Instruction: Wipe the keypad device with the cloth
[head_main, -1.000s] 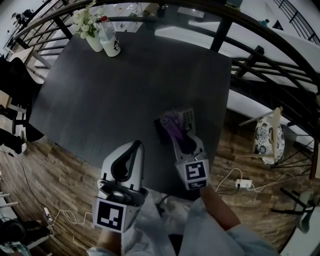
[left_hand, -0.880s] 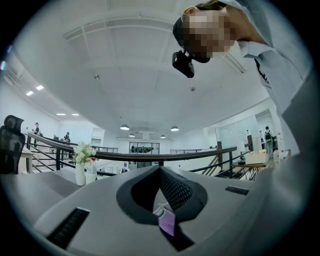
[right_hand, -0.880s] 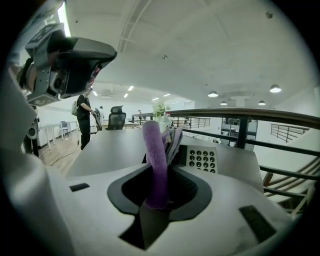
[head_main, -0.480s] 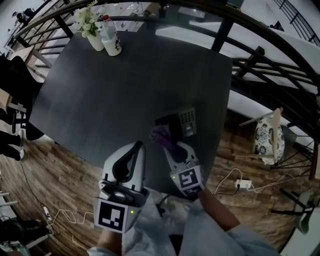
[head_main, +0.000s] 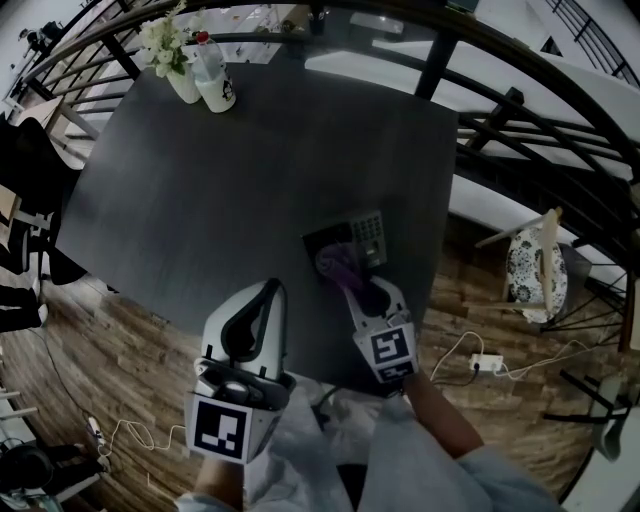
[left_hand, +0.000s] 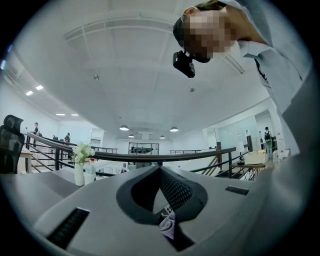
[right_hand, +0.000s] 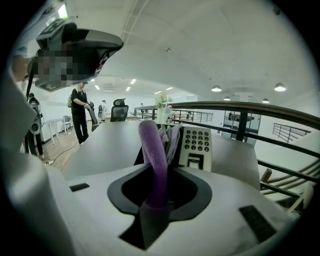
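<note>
- The keypad device (head_main: 367, 236) sits on the dark table (head_main: 230, 170), toward 4 o'clock of the tabletop and near its right edge, keys facing up.
- The purple cloth (head_main: 337, 266) is bunched against the device's dark part, at 7 o'clock from the keys and touching it.
- The right gripper (head_main: 350, 284) has its 2 jaws clamped on the cloth. In the right gripper view the cloth rises as a roll between them, with the keys just beyond at 1 o'clock.
- The left gripper (head_main: 271, 292) is at 9 o'clock from the right one, over the table's near edge, jaws together with nothing between them.
- A vase of flowers (head_main: 183, 80) and a bottle (head_main: 216, 82) stand side by side at the table's 11 o'clock corner.
</note>
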